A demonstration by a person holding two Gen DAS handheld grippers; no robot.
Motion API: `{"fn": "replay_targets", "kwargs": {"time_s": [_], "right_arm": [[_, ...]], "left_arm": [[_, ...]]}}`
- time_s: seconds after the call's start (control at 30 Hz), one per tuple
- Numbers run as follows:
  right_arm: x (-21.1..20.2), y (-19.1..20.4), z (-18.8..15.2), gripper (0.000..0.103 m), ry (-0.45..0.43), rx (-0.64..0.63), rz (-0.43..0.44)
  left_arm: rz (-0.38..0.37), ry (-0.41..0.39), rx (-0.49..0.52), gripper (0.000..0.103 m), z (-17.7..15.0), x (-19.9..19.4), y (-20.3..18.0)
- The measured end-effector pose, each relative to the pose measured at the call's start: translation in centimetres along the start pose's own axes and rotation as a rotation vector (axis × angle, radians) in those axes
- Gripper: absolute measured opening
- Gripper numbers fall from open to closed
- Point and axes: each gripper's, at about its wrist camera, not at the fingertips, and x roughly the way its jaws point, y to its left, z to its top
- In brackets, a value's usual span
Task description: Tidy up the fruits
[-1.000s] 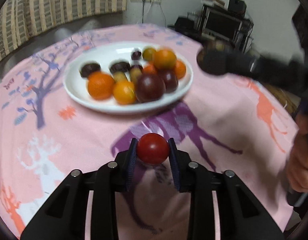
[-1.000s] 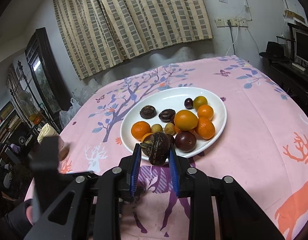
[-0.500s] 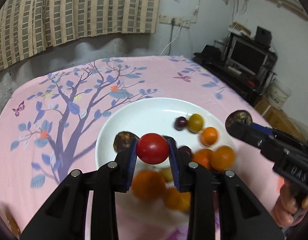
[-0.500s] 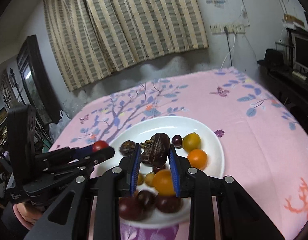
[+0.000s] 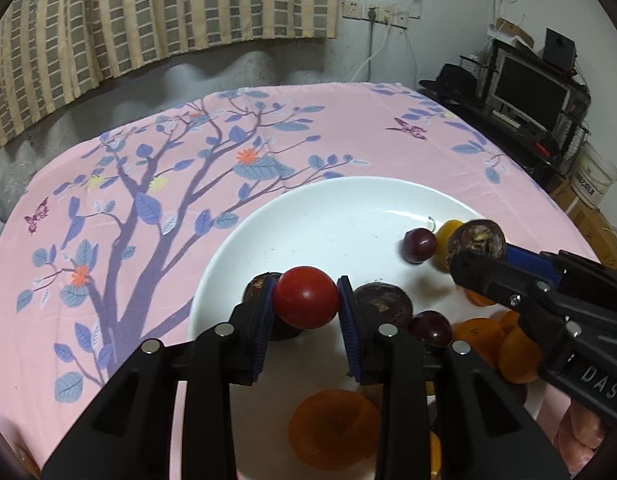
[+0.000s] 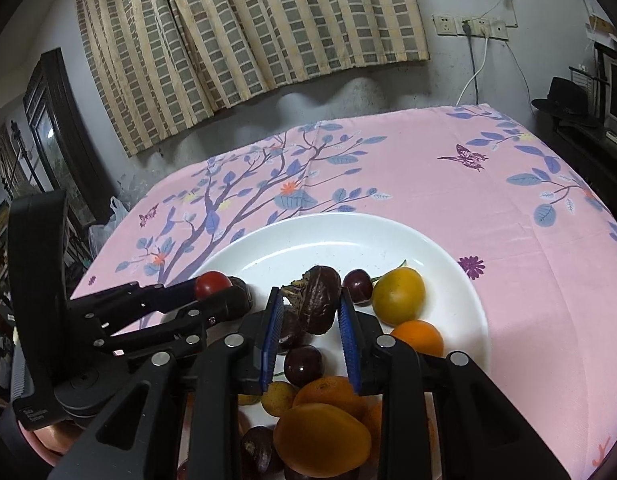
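Note:
My left gripper (image 5: 305,286) hangs over the near left part of the white plate (image 5: 328,220) with a red tomato (image 5: 306,306) between its blue pads. Its jaws are opening, but the pads still touch the tomato. My right gripper (image 6: 309,296) is over the plate's (image 6: 328,240) middle, its jaws also opening around a dark wrinkled fruit (image 6: 316,306) that still sits between the pads. Each gripper shows in the other's view: the right gripper (image 5: 480,260) with its dark fruit (image 5: 476,240), and the left gripper (image 6: 218,296) with its tomato (image 6: 210,283).
The plate holds several fruits: plums (image 6: 302,364), an orange (image 6: 418,336), a yellow fruit (image 6: 398,294) and a large orange one (image 6: 320,440). A pink tree-print cloth (image 5: 188,184) covers the table. Shelves with a monitor (image 5: 528,92) stand far right. A hand (image 5: 580,432) holds the right gripper.
Both grippers have moved forward from the cloth in front of the plate to above the plate, each carrying its fruit. The gaps between the pads look slightly wider.

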Motion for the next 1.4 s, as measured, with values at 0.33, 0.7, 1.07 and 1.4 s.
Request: {"fn": "replay_targets", "kwargs": {"time_s": [0.33, 0.7, 1.07, 1.4], "right_arm": [[-8.3, 1.9, -2.1, 0.094, -0.080, -0.097, -0.026], [-15.6, 3.1, -13.1, 0.099, -0.040, -0.257, -0.009], [-17.7, 3.7, -16.9, 0.099, -0.064, -0.329, -0.098], [-18.6, 2.0, -16.7, 0.099, -0.077, -0.245, -0.094]], "left_arm": [[0.127, -0.134, 0.005, 0.098, -3.3, -9.9, 0.0], [0.097, -0.162, -0.103, 0.098, -14.7, -19.7, 0.1], [0.149, -0.171, -0.093, 0.098, -19.6, -20.7, -1.0], [0.130, -0.156, -0.050, 0.098, -19.7, -20.3, -1.9]]}}
